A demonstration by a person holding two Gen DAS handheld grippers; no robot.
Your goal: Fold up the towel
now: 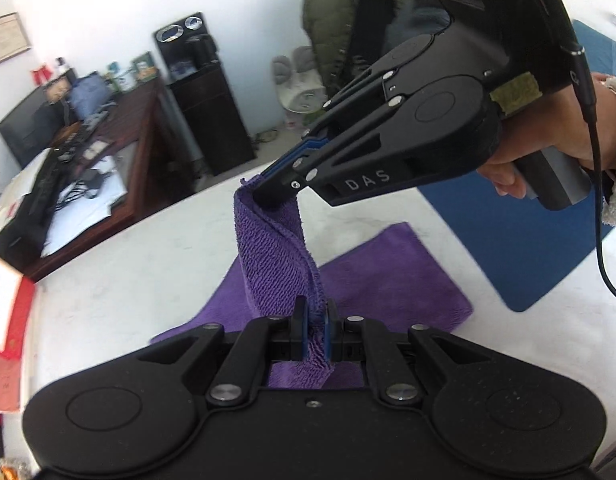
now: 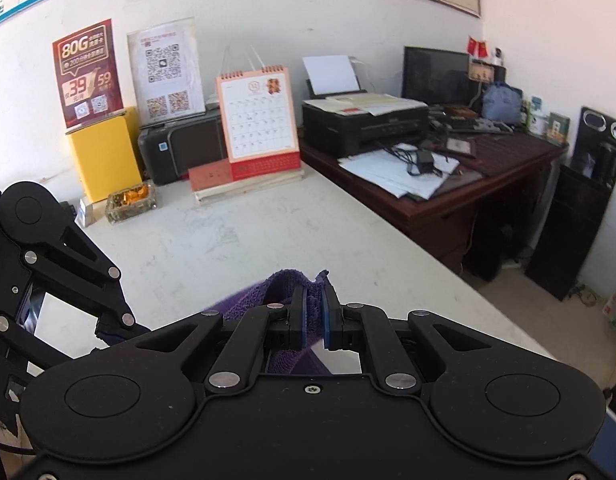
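A purple towel [image 1: 392, 280] lies partly flat on the white table [image 1: 128, 280]. One edge of it is lifted off the table in a taut strip. My left gripper [image 1: 313, 312] is shut on the near end of that strip. My right gripper [image 1: 268, 192] is shut on the far end, higher above the table. In the right wrist view the right gripper [image 2: 314, 304] pinches a towel corner [image 2: 284, 284] between its blue pads. The left gripper's black linkage [image 2: 68, 264] shows at that view's left edge.
A blue mat [image 1: 520, 240] lies on the table to the right of the towel. A calendar [image 2: 258, 120], yellow box [image 2: 104, 156], glass ashtray [image 2: 130, 200] and small printer [image 2: 184, 148] stand at the table's far end. A brown desk [image 2: 448, 184] stands beyond the table.
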